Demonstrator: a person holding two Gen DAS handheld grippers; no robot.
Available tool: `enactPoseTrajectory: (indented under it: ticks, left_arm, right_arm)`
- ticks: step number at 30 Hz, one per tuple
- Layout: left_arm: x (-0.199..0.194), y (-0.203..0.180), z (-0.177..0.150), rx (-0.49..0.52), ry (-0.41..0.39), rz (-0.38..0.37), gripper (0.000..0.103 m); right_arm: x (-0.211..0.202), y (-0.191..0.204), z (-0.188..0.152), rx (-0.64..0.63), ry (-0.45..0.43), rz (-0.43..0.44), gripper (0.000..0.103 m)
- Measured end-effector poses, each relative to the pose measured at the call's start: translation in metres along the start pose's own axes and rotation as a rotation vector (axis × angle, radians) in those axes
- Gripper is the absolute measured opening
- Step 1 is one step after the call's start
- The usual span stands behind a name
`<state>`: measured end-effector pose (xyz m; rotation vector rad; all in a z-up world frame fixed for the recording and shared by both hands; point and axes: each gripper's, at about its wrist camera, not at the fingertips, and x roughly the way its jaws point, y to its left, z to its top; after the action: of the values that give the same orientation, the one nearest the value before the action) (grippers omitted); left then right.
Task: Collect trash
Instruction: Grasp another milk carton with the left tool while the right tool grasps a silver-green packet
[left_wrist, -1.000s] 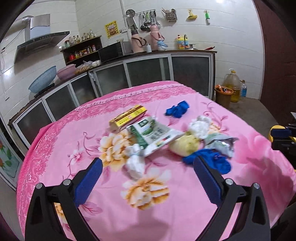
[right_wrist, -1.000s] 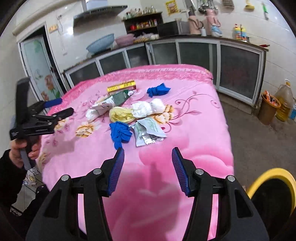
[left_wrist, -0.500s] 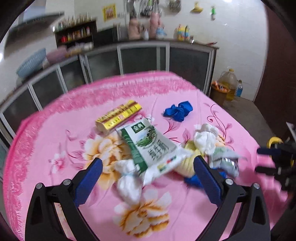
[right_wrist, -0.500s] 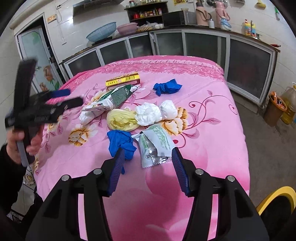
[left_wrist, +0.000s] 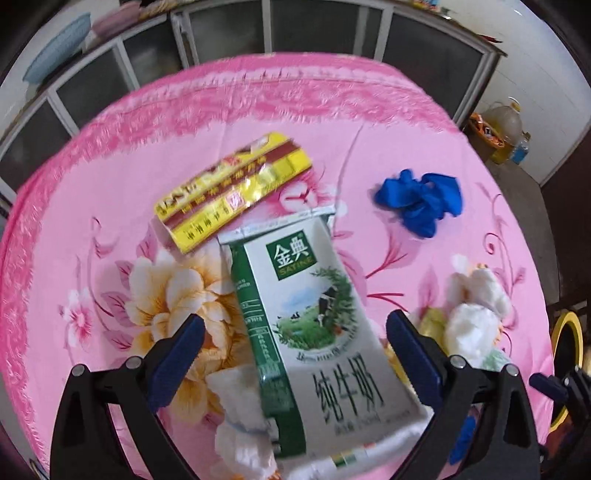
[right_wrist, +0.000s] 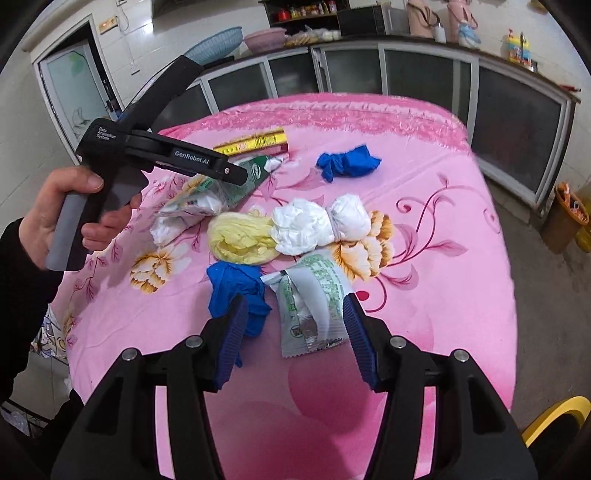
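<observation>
Trash lies on a pink flowered tablecloth (right_wrist: 424, 295). In the left wrist view, a flattened green-and-white milk carton (left_wrist: 314, 325) lies between the fingers of my open left gripper (left_wrist: 293, 354), partly over a white tissue wad (left_wrist: 240, 417). The pads do not touch it. A yellow wrapper box (left_wrist: 232, 192) and a blue glove (left_wrist: 421, 201) lie beyond. My right gripper (right_wrist: 295, 332) is open around a silver-green sachet (right_wrist: 310, 306), its left finger over a second blue glove (right_wrist: 236, 288). A yellow wad (right_wrist: 240, 240) and white wads (right_wrist: 317, 225) lie further on.
A hand (right_wrist: 55, 214) holds the left gripper (right_wrist: 236, 173) over the carton at the table's left side. A yellow bin rim (right_wrist: 554, 417) shows low at the right, off the table. Glass-fronted cabinets (right_wrist: 417, 70) and a brown waste bin (right_wrist: 565, 218) stand behind.
My left gripper has moved forward and tipped down until the milk carton lies between its fingers. My right gripper has come closer to the sachet and blue glove. Both jaws keep their width.
</observation>
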<state>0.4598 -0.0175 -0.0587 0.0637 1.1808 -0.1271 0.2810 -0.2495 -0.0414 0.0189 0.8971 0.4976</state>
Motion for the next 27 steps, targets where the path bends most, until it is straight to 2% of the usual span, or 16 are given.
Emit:
enactPoseTrajectory:
  ticks: [5,7,8,11,13,15,17,27]
  left_arm:
    - [0.024,-0.004,0.006,-0.009,0.043,-0.01,0.094]
    - [0.03,-0.007,0.007,-0.004,0.053,-0.014,0.084]
    - [0.032,-0.007,0.007,-0.007,0.057,-0.017,0.073]
    - [0.032,-0.007,0.01,-0.017,0.05,-0.003,0.059]
    - [0.031,-0.005,0.011,-0.025,0.052,-0.022,0.058]
    - [0.03,-0.001,0.011,-0.041,0.046,-0.038,0.056]
    - [0.023,0.004,0.007,-0.058,0.035,-0.066,0.055]
    - [-0.053,0.024,-0.033,-0.08,-0.103,-0.115,0.055]
  right_arm:
    - [0.015,-0.007,0.002,0.019,0.034,-0.003,0.047]
    - [0.018,-0.01,0.003,0.033,0.041,-0.008,0.043]
    - [0.02,-0.011,0.003,0.039,0.048,-0.014,0.037]
    - [0.025,-0.016,0.003,0.067,0.072,-0.007,0.03]
    - [0.028,-0.017,0.003,0.082,0.088,-0.01,0.022]
    - [0.026,-0.016,0.003,0.084,0.079,-0.019,0.008]
    - [0.02,-0.013,0.004,0.083,0.071,-0.018,0.005]
    - [-0.037,0.007,-0.003,0.067,-0.02,-0.01,0.004]
